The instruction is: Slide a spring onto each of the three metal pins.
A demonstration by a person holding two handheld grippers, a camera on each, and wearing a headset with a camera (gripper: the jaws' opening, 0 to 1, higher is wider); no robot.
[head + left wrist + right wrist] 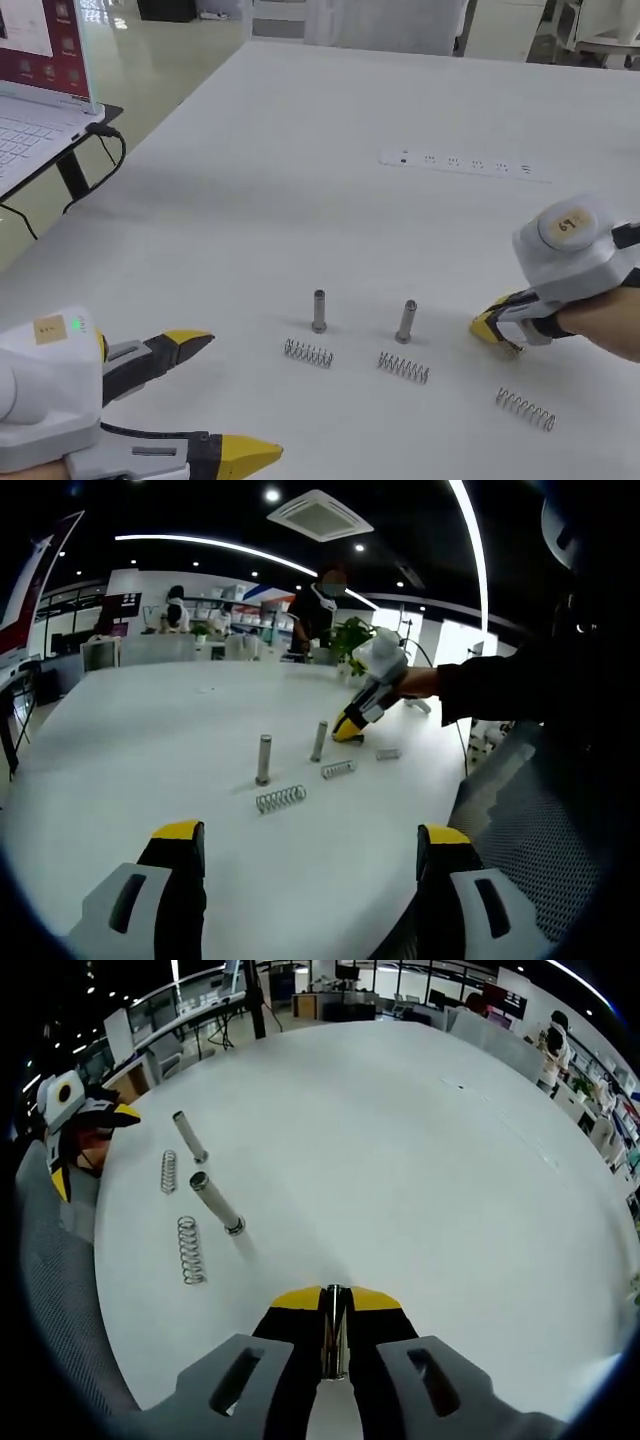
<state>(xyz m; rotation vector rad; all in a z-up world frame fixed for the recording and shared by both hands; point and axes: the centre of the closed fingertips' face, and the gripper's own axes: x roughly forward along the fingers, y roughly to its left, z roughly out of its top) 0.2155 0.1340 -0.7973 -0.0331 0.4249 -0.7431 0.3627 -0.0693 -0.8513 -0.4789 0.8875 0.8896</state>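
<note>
The right hand-held gripper [335, 1298] has its jaws together on a thin metal shaft, seemingly the third pin [335, 1345], low over the surface [350, 200] toward its near edge; the left hand-held gripper [243, 397] hovers further along that edge, jaws apart with nothing between them. Between the two, the first pin [319, 310] and second pin [406, 320] stand upright and bare; the first spring [308, 353] and second spring [403, 368] lie just in front of them; the third spring [525, 409] lies near the right hand-held gripper, on its near-edge side. No spring is on a pin yet. The step in hand looks like readying the third pin for its spring; it should go well if the grip sits low on the shaft, leaving the top free, and the spring is pinched lightly at mid-length and brought on in line with the pin. The right gripper view makes the clamped shaft plain, where the head view hides it behind the jaw tips; the left gripper view gives the row side-on.
</note>
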